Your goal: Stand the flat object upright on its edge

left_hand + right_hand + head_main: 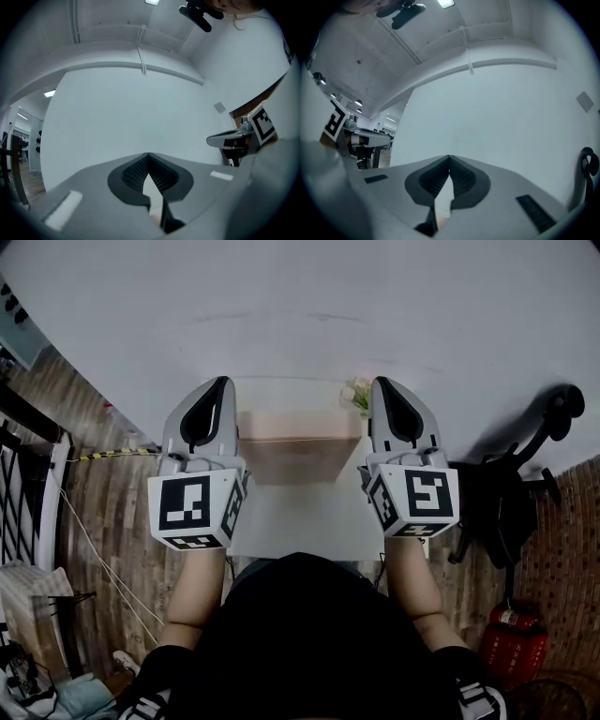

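Just behind the left gripper [223, 382] and the right gripper [380, 382]: a marker cube [192, 512] on the back of each, then bare forearms [192, 601] and a black top [309, 643]. Both held up side by side, well apart, jaws pointing away from the body.

On the left, clenched tight: ribbed pads [136, 171] meeting at the tips, nothing pinched between. Same deal on the right, pads [461, 178] pressed together, empty.

Between the two grippers and lower down, a tan board [298, 454] on a small white table [300, 521]. Probably the flat thing for the task. Not gripped by either gripper, since both are shut on nothing. Honestly can't tell from up here whether lying flat or already up on edge.

Just inside the right gripper's tip, a little bunch of pale flowers [357, 395].

Straight ahead of both sets of jaws, only plain white wall [497, 122].

Out past the right gripper, a black chair [525, 456] on wood floor [112, 512]. Nearer the body on that side, a red canister [514, 643].
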Demonstrator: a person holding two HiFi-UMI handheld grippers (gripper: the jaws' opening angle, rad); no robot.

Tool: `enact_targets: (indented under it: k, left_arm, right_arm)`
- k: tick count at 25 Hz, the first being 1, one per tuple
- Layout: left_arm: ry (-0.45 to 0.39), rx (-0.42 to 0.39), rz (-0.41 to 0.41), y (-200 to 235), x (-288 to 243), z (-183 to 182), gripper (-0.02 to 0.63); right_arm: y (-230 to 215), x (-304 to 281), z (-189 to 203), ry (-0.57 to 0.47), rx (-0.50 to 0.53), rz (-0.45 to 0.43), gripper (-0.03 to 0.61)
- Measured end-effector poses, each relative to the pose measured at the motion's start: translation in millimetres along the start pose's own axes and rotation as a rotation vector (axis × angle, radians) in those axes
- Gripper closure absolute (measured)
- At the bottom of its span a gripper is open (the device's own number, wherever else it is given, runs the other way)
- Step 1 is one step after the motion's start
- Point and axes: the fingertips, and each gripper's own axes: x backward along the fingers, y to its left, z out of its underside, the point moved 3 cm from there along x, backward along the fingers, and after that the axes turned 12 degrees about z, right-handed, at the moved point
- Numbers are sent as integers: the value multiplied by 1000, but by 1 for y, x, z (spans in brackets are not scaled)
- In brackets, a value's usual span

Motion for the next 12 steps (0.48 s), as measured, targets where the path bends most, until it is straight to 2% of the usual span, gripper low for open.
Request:
enact_targets:
  k: [3,12]
  left_arm:
    - [-18,18,-16,-7,-4,-9,603]
    - [2,41,-32,-19,7,6,603]
  right_arm:
    - [-5,-2,-4,-2,-11,8,566]
    - [7,3,17,23,-22,-64,566]
